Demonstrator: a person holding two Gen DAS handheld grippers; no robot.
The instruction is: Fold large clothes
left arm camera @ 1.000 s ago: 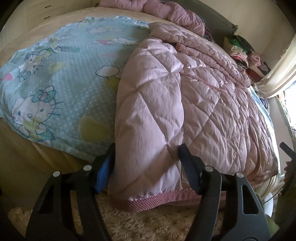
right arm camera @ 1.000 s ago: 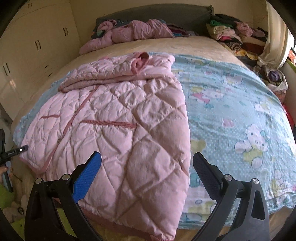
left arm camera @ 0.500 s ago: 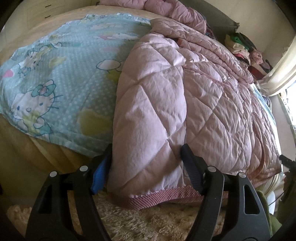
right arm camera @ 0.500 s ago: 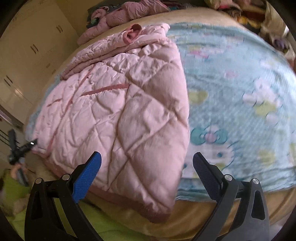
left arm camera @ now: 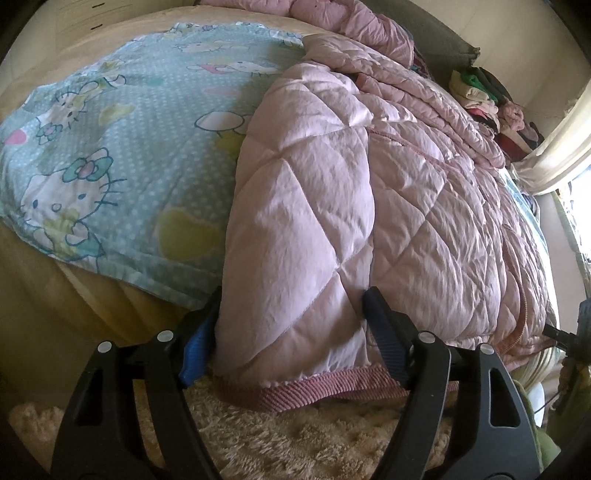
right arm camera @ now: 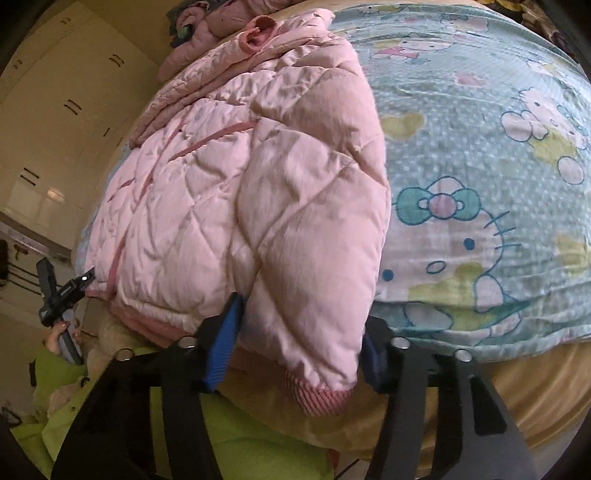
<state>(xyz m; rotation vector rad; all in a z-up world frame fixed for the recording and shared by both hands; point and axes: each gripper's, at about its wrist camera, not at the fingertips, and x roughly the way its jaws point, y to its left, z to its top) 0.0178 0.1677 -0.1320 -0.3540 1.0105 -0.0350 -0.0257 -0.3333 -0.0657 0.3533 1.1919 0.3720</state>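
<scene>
So, what we've got in front of us right now:

Jacket: our pink quilted jacket (left arm camera: 332, 206) is spread over the bed, its ribbed hem hanging off the near edge.

Left gripper: our left gripper (left arm camera: 291, 332) has the hem corner between its fingers (left arm camera: 384, 343). The jaws are opening, and both pads look like they're touching the padding, so we'd say it's gripping the jacket loosely.

Right gripper: our right gripper (right arm camera: 299, 350) is at the other hem corner with its jaws closing. The blue pad (right arm camera: 225, 343) is pushed into the puffy fabric and the far pad is mostly hidden behind it, so we read that as clamped on the jacket.

Sheet: a teal cartoon-cat sheet (right arm camera: 498, 184) lies under the jacket and takes up the bare half of the bed.

Around us: another pink garment (left arm camera: 354, 22) is bunched at the head end, with a pile of folded clothes (left arm camera: 484, 96) beside it, cream wardrobe doors (right arm camera: 62, 122) along one side and a shaggy beige rug (left arm camera: 295, 439) on the floor below.

In the way: the padding bulges over both pairs of fingertips, so we can't see the exact contact.
</scene>
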